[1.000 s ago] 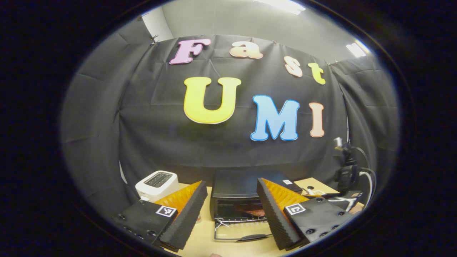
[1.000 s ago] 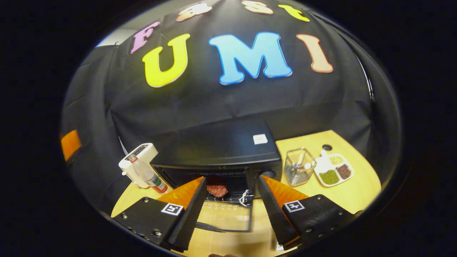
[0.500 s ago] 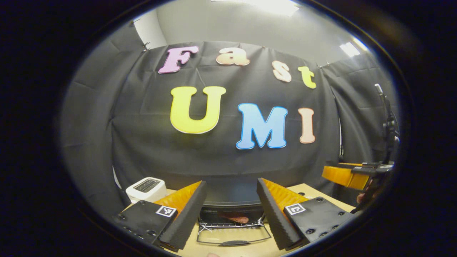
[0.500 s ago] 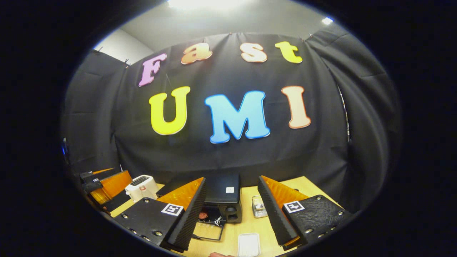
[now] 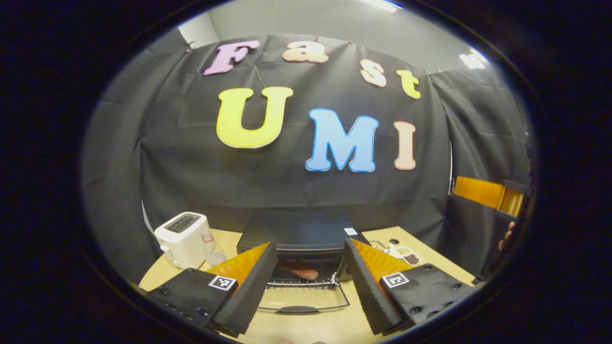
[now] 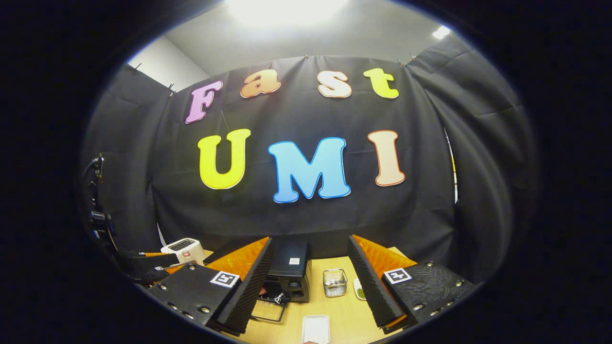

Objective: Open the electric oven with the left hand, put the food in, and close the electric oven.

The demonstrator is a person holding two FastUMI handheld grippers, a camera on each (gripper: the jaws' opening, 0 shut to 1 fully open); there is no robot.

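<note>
Your right gripper (image 6: 311, 282) has pulled well back from the electric oven (image 5: 296, 239) since a second ago, and it is spread wide with nothing between its fingers. The food (image 5: 306, 274) lies on the rack inside, and the door (image 5: 306, 302) hangs open, flat toward you. Your left gripper (image 5: 311, 282), also wide open and empty, has drawn back a little and faces the door's handle (image 5: 299, 309). Judging by this, loading is done; only closing remains, so bring the left gripper under the door's edge.
</note>
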